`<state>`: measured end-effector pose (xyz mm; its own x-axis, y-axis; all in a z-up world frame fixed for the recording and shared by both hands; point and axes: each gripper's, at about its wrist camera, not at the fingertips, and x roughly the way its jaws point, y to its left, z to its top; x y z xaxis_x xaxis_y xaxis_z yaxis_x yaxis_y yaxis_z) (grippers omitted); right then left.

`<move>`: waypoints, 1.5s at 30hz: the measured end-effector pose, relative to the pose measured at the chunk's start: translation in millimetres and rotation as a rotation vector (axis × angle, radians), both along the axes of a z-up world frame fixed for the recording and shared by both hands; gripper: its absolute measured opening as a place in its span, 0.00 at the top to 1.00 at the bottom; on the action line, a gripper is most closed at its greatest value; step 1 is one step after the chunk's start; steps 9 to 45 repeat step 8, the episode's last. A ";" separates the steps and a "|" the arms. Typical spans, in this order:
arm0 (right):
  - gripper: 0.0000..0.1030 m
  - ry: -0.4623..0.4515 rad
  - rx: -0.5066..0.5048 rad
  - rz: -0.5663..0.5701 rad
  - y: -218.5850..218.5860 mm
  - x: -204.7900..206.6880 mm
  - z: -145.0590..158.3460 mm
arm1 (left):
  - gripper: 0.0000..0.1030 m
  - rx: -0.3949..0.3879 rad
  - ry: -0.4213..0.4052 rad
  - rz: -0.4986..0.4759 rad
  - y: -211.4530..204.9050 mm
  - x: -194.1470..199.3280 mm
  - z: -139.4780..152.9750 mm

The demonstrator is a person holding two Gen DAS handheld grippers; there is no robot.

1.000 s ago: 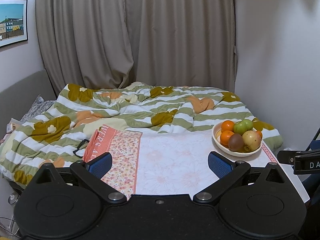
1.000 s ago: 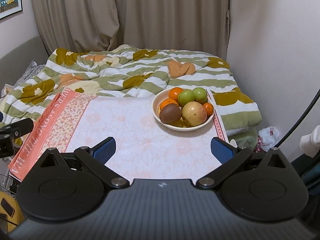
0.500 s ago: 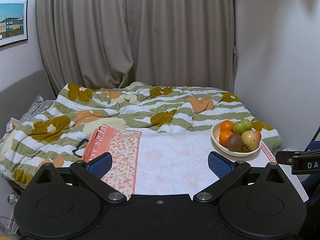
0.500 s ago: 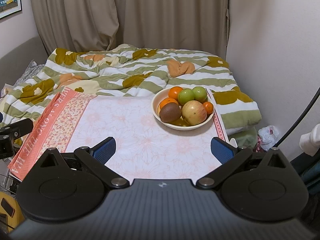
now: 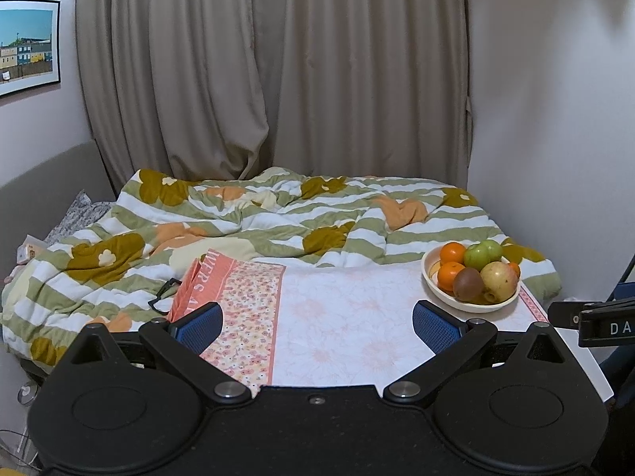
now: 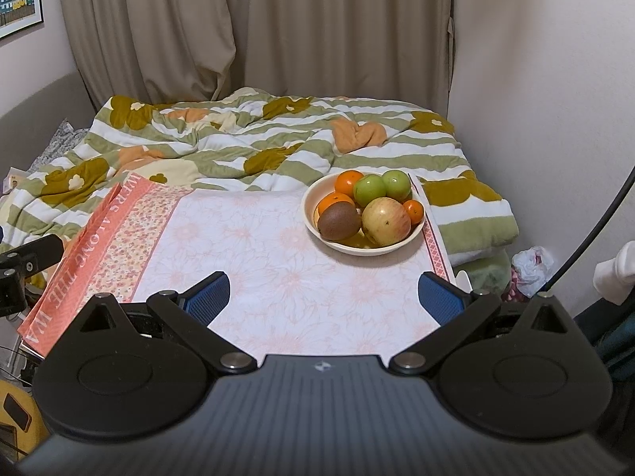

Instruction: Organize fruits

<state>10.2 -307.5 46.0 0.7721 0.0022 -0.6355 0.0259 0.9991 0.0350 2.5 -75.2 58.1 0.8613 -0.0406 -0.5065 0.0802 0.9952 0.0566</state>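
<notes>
Right gripper (image 6: 323,297) hangs over the near edge of the table, jaws spread wide, nothing between the blue pads (image 6: 208,295). Floral tablecloth (image 6: 258,261) covers the table. Cream bowl (image 6: 337,244) sits at the far right of the cloth, well apart from the gripper. In the bowl: kiwi (image 6: 339,220), yellow-red apple (image 6: 385,221), two green apples (image 6: 370,190), oranges (image 6: 348,182). Rumpled striped duvet (image 6: 238,146) on the bed behind, beige curtains (image 6: 254,31) beyond it. Tip of the other gripper (image 6: 24,263) at the left edge.
</notes>
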 end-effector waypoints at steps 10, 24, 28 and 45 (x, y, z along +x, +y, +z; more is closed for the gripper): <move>0.00 0.004 -0.003 -0.005 0.5 -2.4 -2.1 | 0.00 -0.026 0.000 -0.006 7.6 -1.4 -1.4; 0.00 0.004 -0.003 -0.005 0.5 -2.4 -2.1 | 0.00 -0.026 0.000 -0.006 7.6 -1.4 -1.4; 0.00 0.004 -0.003 -0.005 0.5 -2.4 -2.1 | 0.00 -0.026 0.000 -0.006 7.6 -1.4 -1.4; 0.00 0.004 -0.003 -0.005 0.5 -2.4 -2.1 | 0.00 -0.026 0.000 -0.006 7.6 -1.4 -1.4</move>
